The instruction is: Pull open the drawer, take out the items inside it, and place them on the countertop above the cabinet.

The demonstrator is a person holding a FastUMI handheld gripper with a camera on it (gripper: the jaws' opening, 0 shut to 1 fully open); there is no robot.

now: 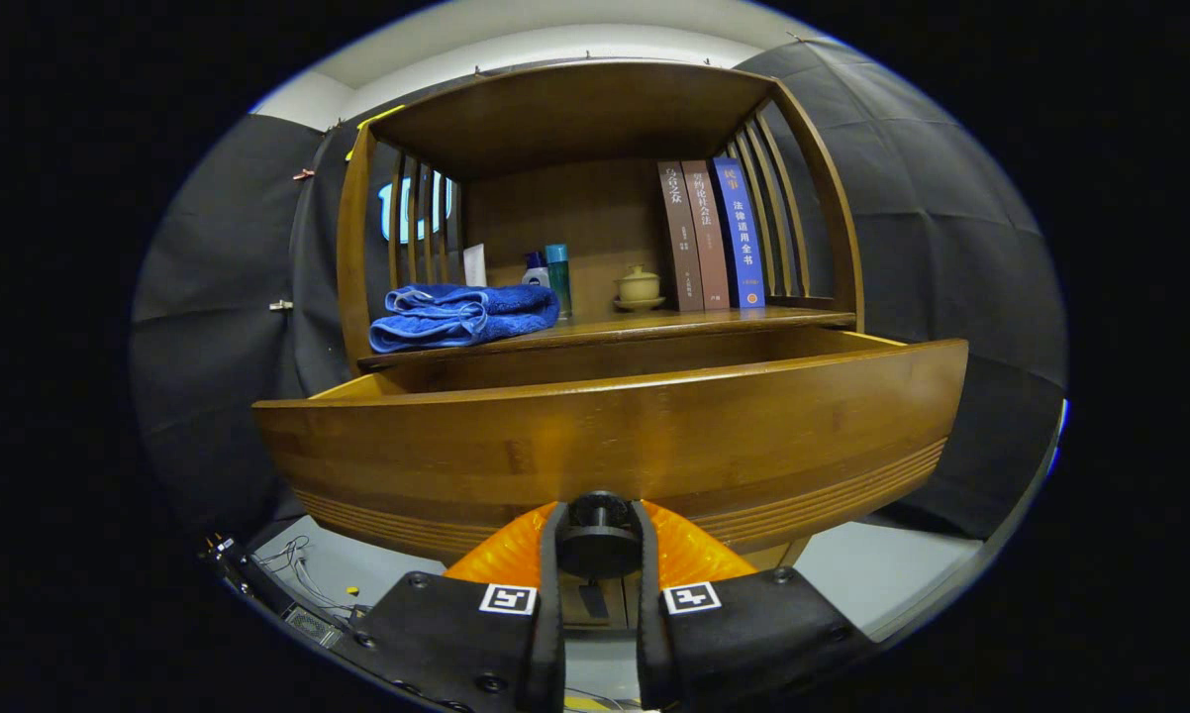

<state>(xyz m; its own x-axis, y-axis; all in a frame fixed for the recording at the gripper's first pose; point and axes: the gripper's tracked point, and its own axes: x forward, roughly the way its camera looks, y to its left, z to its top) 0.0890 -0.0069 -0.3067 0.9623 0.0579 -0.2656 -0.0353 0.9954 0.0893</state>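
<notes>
- The tongs (598,540) sit near and low, their fingers (549,564) closed on the knob (598,535) at the middle of the drawer front (615,446).
- The drawer stands pulled out, below and nearer than the counter (654,322).
- On the counter, left and near: a towel (461,315).
- Behind the towel: a tube (475,264) and two bottles (547,272).
- At the middle, farther back: a cup (639,287).
- Right of the cup, three books (709,236) stand upright, side by side.
</notes>
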